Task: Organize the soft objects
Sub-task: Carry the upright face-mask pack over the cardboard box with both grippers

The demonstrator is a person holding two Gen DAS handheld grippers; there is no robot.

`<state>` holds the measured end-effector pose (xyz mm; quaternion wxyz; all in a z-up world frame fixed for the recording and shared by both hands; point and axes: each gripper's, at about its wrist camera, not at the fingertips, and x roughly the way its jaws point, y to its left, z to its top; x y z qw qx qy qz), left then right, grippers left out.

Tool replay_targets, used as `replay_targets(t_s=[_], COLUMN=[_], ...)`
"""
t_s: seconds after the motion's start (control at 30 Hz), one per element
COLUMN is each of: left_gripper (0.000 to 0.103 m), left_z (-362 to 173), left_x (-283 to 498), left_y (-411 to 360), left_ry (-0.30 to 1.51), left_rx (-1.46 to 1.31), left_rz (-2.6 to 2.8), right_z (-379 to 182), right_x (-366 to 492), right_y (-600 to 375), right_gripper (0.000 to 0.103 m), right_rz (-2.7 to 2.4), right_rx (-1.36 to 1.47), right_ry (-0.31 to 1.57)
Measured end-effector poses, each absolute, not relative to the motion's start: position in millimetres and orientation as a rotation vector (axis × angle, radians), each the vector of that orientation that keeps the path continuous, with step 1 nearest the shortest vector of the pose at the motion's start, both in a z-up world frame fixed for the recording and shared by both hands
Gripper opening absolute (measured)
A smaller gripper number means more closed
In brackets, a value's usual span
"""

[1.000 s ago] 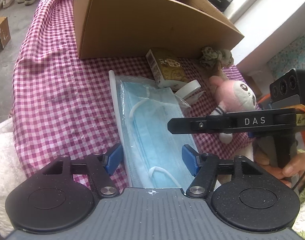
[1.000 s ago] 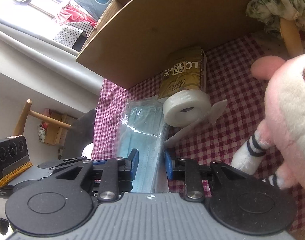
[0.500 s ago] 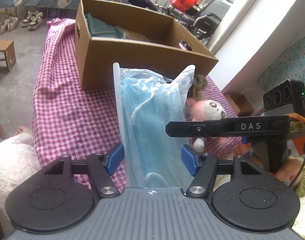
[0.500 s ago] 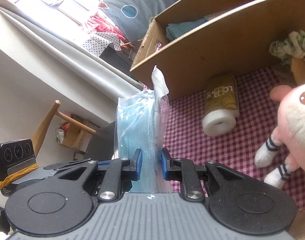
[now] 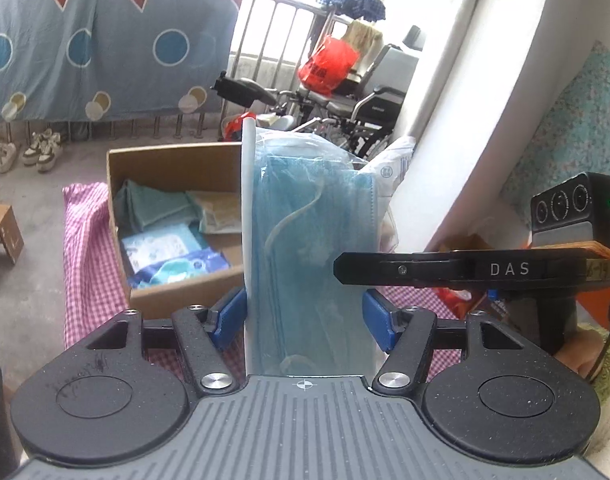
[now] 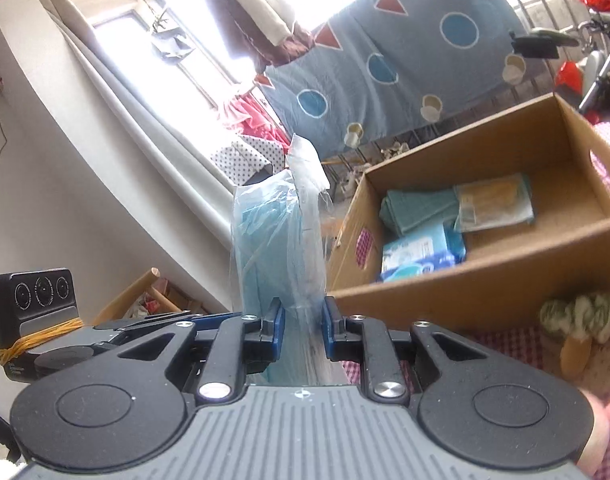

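Observation:
A clear bag of blue face masks (image 5: 305,240) hangs in the air in front of the open cardboard box (image 5: 173,160). My left gripper (image 5: 305,316) is shut on the mask bag across its width, one blue pad against each long edge. My right gripper (image 6: 301,328) is shut on the thin side of the same mask bag (image 6: 273,248). In the left wrist view the right gripper (image 5: 345,270) reaches in from the right. The box (image 6: 485,276) holds teal cloths (image 6: 417,204) and blue packets (image 6: 421,252).
A pink checked cloth (image 5: 89,248) covers the table under the box. A green and white soft toy (image 6: 577,312) lies in front of the box's near wall. A small wooden stool (image 5: 1,232) stands on the floor at left, a wheelchair (image 5: 365,108) behind the box.
Both grippers have risen together, lifting the mask bag off the checked cloth. The inside of the box has come into view, and the tape roll and pink plush have dropped out of sight.

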<state>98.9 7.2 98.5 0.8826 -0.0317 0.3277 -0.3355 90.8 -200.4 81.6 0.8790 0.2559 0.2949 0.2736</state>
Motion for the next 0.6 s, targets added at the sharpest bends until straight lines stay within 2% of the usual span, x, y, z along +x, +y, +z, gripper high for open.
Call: replay_targets(t_s=[0.33, 0.6], left_gripper=[0.063, 0.062], left_z=[135.4, 103.8], left_x=[205.3, 299.4], left_y=[-55.1, -112.1], left_ry=[0.705, 0.851], left_rx=[-0.118, -0.188], left_rz=[-0.748, -0.738], right_z=[141.7, 129.6], right_x=[170.5, 274.1], right_y=[-258.4, -312.6], right_gripper=[0.021, 0.021], right_rz=[0.535, 0.461], right_rx=[0.464, 0.462], right_ry=[0.536, 0.649])
